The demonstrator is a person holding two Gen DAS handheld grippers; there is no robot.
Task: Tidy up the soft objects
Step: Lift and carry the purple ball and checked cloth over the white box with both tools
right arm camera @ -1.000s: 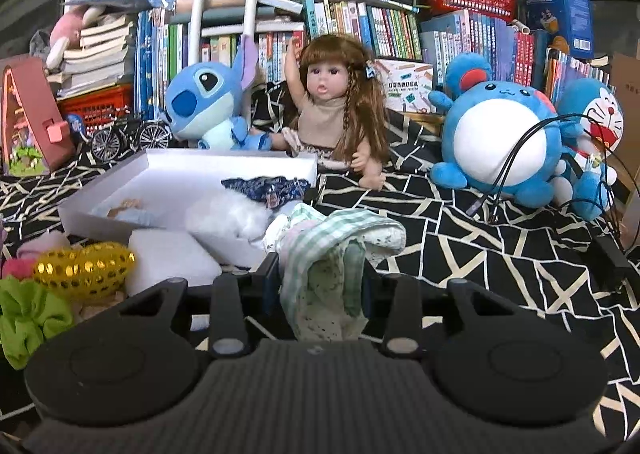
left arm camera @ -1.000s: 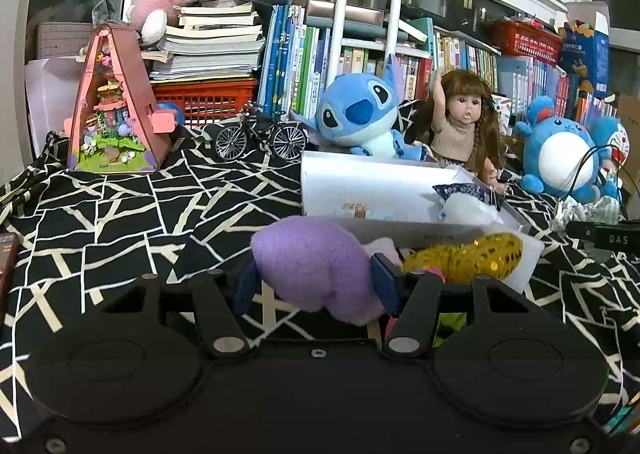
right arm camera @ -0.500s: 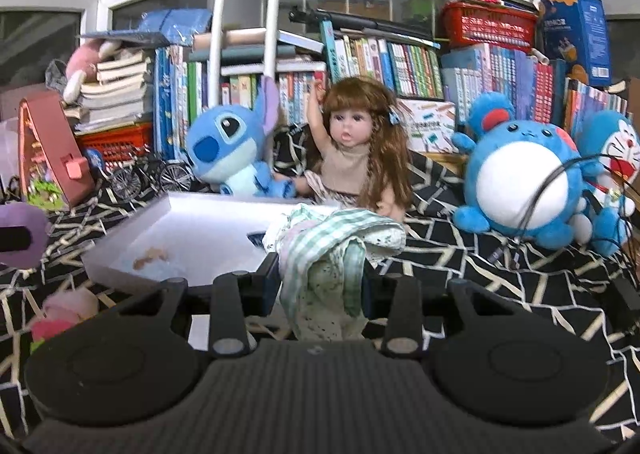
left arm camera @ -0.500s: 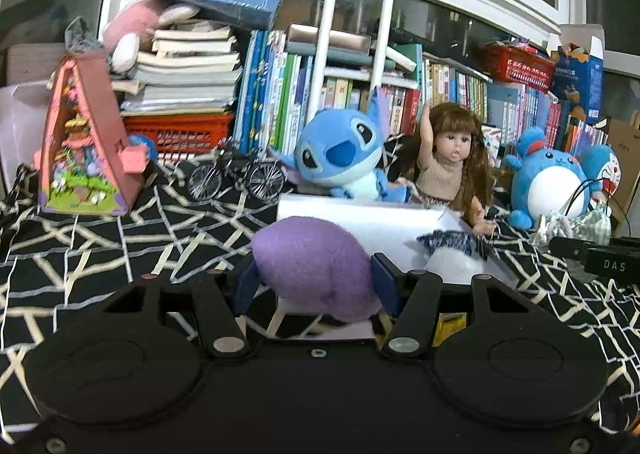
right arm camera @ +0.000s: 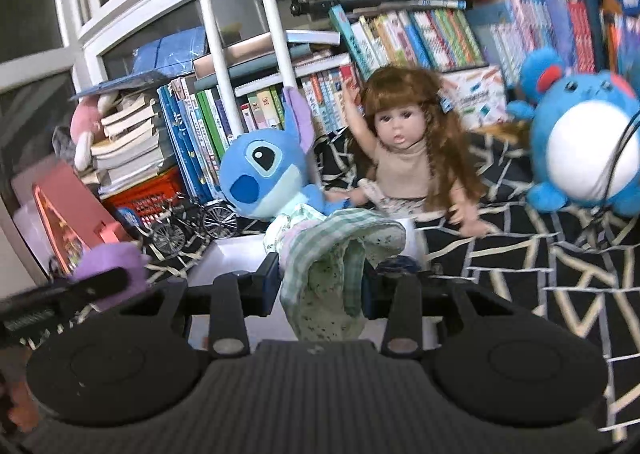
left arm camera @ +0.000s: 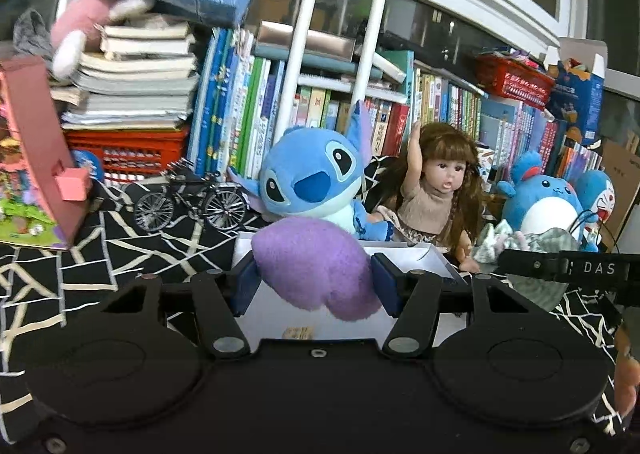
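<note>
My left gripper [left arm camera: 314,278] is shut on a purple plush [left arm camera: 316,266] and holds it above the near part of the white box [left arm camera: 424,258]. My right gripper [right arm camera: 320,286] is shut on a green checked cloth [right arm camera: 336,266] that hangs down between its fingers, over the same white box [right arm camera: 232,258]. The purple plush [right arm camera: 108,266] and the left gripper show at the left of the right wrist view. The cloth [left arm camera: 536,242] and the right gripper show at the right of the left wrist view.
A blue Stitch plush [left arm camera: 312,181], a doll [left arm camera: 436,189] and a blue round plush [left arm camera: 544,197] sit behind the box. A toy bicycle [left arm camera: 188,201], a pink toy house [left arm camera: 32,173] and shelves of books [left arm camera: 240,101] stand at the back on the black patterned cloth [left arm camera: 100,250].
Both grippers have risen and moved forward toward the white box with their loads. The right wrist view has tilted. The gold sequin item and other soft pieces have dropped out of view.
</note>
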